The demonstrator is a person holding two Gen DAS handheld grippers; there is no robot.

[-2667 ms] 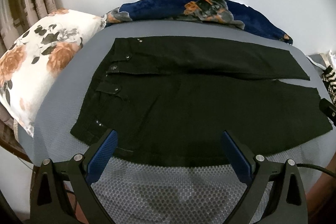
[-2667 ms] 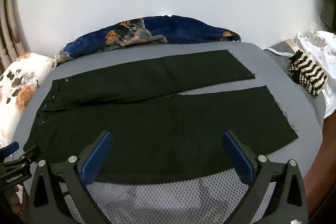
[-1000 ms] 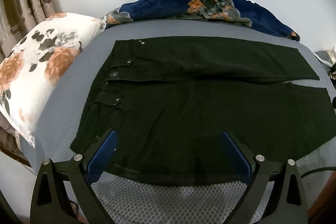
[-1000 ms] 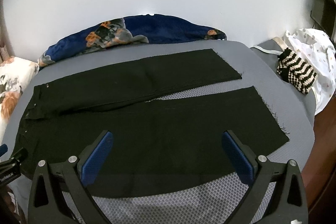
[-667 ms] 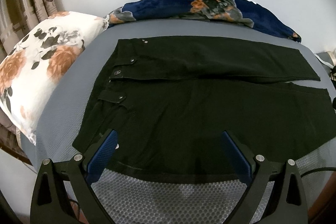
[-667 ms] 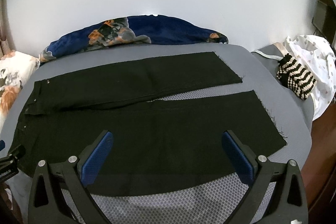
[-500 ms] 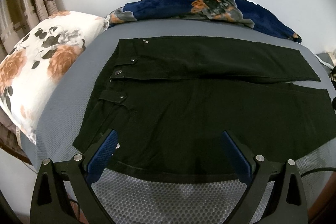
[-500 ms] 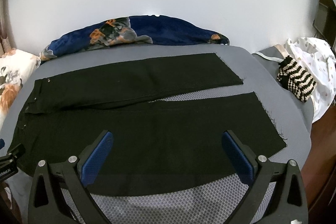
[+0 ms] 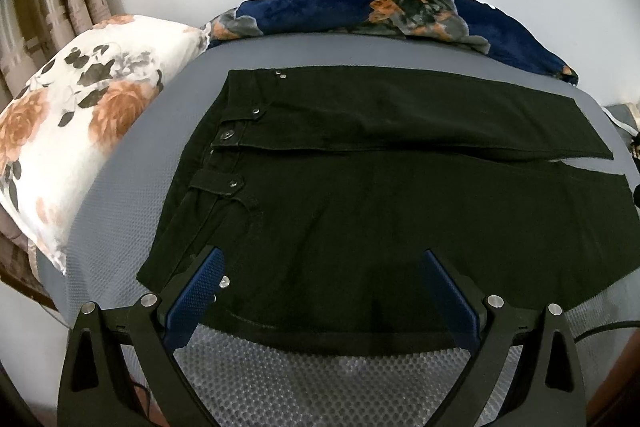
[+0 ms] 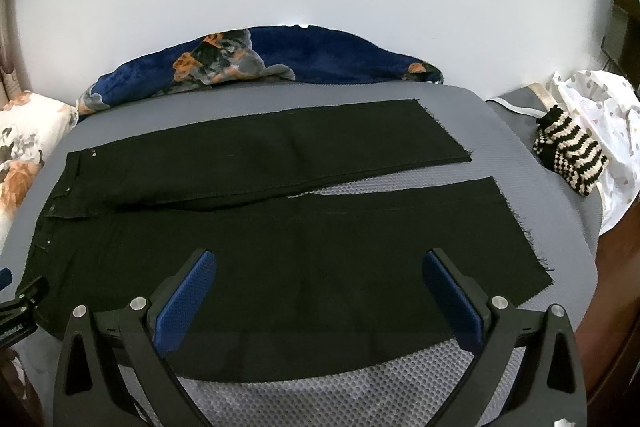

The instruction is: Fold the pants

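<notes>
While no readable writing shows anywhere, black pants [image 9: 360, 195] lie flat on a grey bed [image 9: 120, 227], waistband left, legs running right. Left tongs [image 9: 320, 287] gape wide over the waistband's near edge; right tongs [image 10: 320, 291] gape wide over the near leg, both empty.

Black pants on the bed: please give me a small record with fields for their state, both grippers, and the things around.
garment: black pants, spread flat, unfolded, the two legs apart
waistband: toward the floral pillow, snap button visible
surface: grey mesh mattress
left gripper: open, over the near edge at the waist end, holding nothing
right gripper: open, over the near leg, holding nothing
behind pants: navy floral blanket along the wall
beyond leg hems: striped knit item against white spotted cloth
</notes>
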